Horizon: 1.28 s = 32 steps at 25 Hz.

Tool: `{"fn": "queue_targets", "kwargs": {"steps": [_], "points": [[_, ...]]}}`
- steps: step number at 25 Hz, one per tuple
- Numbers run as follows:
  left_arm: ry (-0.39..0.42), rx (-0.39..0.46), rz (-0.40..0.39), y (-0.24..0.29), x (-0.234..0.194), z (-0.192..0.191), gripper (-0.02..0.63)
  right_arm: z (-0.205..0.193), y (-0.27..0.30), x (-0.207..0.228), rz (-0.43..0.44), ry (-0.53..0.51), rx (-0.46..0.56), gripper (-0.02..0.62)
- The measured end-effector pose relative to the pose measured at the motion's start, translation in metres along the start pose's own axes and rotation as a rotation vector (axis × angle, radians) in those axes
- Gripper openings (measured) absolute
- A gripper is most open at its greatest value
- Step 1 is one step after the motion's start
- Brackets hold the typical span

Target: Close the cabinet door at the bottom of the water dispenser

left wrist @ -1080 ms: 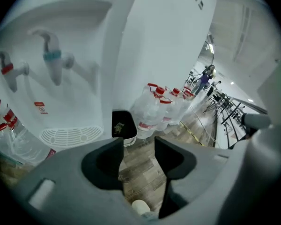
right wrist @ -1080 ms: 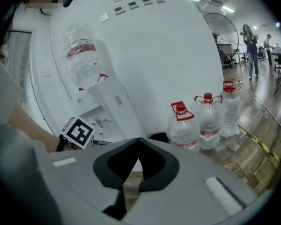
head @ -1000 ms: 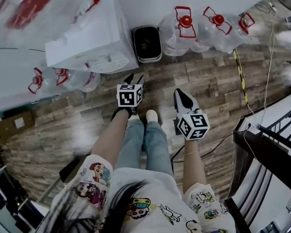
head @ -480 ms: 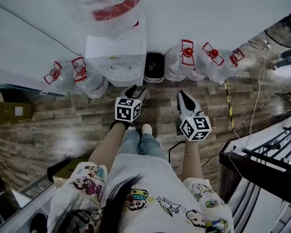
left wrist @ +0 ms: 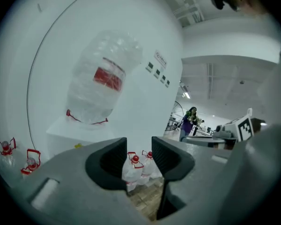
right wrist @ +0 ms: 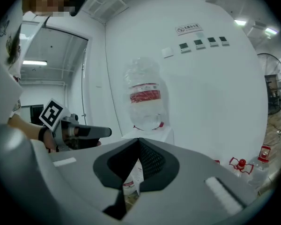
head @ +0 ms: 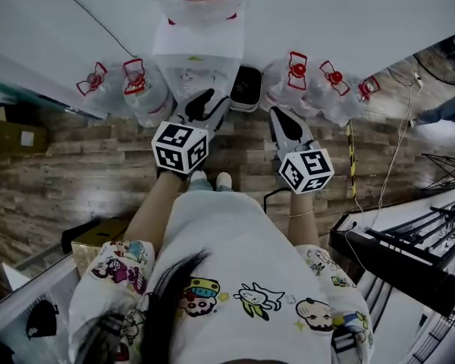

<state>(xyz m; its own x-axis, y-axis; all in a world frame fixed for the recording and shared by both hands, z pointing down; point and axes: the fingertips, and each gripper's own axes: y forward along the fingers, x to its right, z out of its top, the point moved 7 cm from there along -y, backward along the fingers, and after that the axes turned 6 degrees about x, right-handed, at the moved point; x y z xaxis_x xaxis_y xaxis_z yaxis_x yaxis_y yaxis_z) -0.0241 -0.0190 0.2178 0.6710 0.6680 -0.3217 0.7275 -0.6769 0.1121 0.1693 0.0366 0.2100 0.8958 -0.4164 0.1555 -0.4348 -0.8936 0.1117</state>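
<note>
Tongs empty: left tongs (left wrist: 139,154) apart though lately narrowing, right tongs (right wrist: 138,146) clenched tight.

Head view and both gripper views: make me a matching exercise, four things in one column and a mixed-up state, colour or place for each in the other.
Things:
1 left gripper
2 right gripper
3 bin
4 big bottle

States:
A black, beside the dispenser
B jaws apart
C red label
D jaws together

Pairs: 1-B, 2-D, 3-A, 4-C.

The left gripper's jaws have just been closing, with nothing between them.
</note>
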Motion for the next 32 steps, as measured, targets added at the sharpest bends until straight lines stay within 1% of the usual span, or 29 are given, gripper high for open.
{"fn": "queue_targets", "kwargs": {"steps": [4, 6, 10, 12, 16, 20, 23, 28, 32], "points": [[0.01, 0.055, -0.008, -0.031, 0.01, 0.017, 0.146, 0.011, 0.002, -0.015, 0.048, -0.025, 0.016, 0.011], [0.012, 0.065, -0.004, -0.043, 0.013, 0.019, 0.128, 0.016, 0.002, -0.02, 0.06, -0.036, 0.025, 0.009], [0.028, 0.067, 0.02, -0.061, 0.017, 0.016, 0.115, 0.026, 0.004, -0.025, 0.081, -0.062, 0.047, 0.009], [0.019, 0.073, 0.032, -0.068, 0.018, 0.015, 0.1, 0.03, 0.005, -0.024, 0.085, -0.069, 0.055, 0.009], [0.018, 0.083, 0.062, -0.076, 0.012, 0.015, 0.049, 0.032, 0.008, -0.023, 0.084, -0.074, 0.06, 0.009], [0.011, 0.1, 0.086, -0.08, 0.003, 0.016, 0.002, 0.03, 0.009, -0.023, 0.065, -0.07, 0.064, 0.009], [0.012, 0.112, 0.087, -0.082, -0.003, 0.018, 0.0, 0.027, 0.011, -0.024, 0.047, -0.057, 0.068, 0.009], [0.029, 0.096, 0.091, -0.083, -0.012, 0.017, 0.0, 0.021, 0.015, -0.027, 0.037, -0.051, 0.06, 0.009], [0.034, 0.087, 0.077, -0.08, -0.018, 0.017, 0.0, 0.019, 0.017, -0.028, 0.023, -0.043, 0.06, 0.009]]}}
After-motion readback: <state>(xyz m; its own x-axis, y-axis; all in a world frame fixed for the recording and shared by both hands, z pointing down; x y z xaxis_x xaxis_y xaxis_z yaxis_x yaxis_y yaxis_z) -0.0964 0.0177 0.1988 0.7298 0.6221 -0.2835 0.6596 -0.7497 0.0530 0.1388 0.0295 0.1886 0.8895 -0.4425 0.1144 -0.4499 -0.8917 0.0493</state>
